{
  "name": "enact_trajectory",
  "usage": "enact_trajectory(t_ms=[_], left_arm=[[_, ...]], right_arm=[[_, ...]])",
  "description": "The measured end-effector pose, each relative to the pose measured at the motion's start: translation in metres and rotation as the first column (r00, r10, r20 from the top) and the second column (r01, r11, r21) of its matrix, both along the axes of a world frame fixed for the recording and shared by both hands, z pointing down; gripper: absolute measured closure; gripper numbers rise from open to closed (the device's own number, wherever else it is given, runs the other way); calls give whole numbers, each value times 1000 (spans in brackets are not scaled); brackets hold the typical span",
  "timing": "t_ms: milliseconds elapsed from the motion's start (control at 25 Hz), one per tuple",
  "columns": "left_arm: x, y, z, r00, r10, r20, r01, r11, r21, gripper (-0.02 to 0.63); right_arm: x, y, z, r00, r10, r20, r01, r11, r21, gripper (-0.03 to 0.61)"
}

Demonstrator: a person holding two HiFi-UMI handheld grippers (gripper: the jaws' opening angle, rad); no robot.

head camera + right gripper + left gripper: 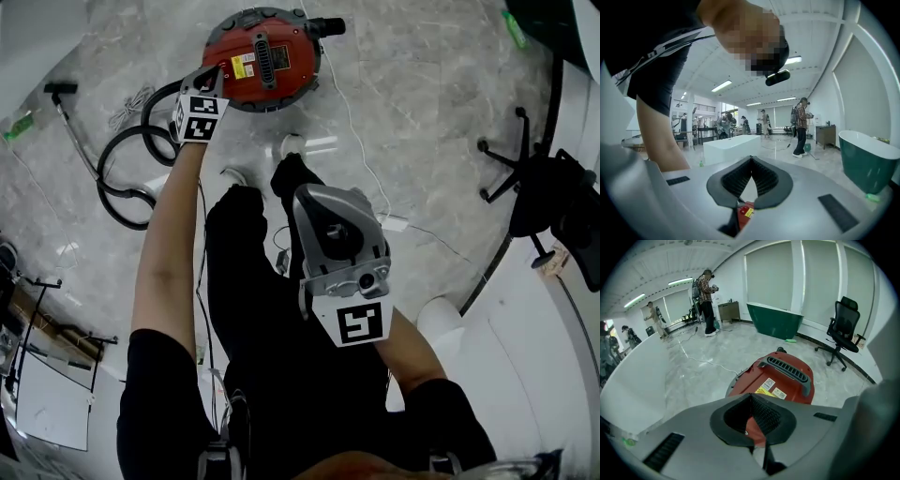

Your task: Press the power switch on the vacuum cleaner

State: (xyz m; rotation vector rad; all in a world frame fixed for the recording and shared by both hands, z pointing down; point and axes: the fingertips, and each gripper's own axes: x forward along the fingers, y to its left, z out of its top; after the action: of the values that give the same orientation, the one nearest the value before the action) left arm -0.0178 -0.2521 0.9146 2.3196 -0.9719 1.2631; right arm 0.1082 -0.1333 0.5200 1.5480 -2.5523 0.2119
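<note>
Vacuum cleaner (264, 58), red, on floor at 12 o'clock in head view. Left gripper (214, 77), jaws together and empty, at canister's 9 o'clock rim: approach step, press judged pending. Next: closed tip brought squarely down onto switch. Right gripper (314, 195), jaws likewise together, empty, idle toward 6 o'clock. Switch itself not identifiable; contact with lid unclear.

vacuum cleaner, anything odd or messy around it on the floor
Nothing looks spilled or broken. The red vacuum cleaner sits upright. A black hose lies in loose loops on the floor beside it, and a white cord trails across the floor past it, a possible trip hazard.
</note>
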Motion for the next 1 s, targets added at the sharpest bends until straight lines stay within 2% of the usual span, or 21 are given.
enact_trajectory(t_ms=[120, 320, 520, 680, 880, 1000], left_arm=[[4, -5, 8, 1000, -17, -11, 17, 1000, -15, 594], [9, 1, 22, 998, 52, 40, -52, 999, -14, 594], [11, 1, 30, 997, 57, 47, -56, 998, -33, 594], [11, 1, 31, 1000, 6, 2, -6, 998, -56, 595], [11, -4, 37, 1000, -11, 27, 13, 995, -97, 595], [10, -7, 36, 999, -38, -2, 37, 991, -131, 595]], right_arm=[[7, 2, 4, 999, 45, 30, -44, 998, -36, 561], [5, 7, 11, 997, 69, 39, -66, 996, -64, 561], [3, 13, 18, 996, 74, 48, -70, 993, -90, 561], [-2, 13, 19, 994, 76, 73, -69, 993, -91, 560], [0, 6, 22, 996, 63, 59, -60, 997, -52, 561], [4, 7, 25, 994, 84, 69, -80, 995, -56, 561]])
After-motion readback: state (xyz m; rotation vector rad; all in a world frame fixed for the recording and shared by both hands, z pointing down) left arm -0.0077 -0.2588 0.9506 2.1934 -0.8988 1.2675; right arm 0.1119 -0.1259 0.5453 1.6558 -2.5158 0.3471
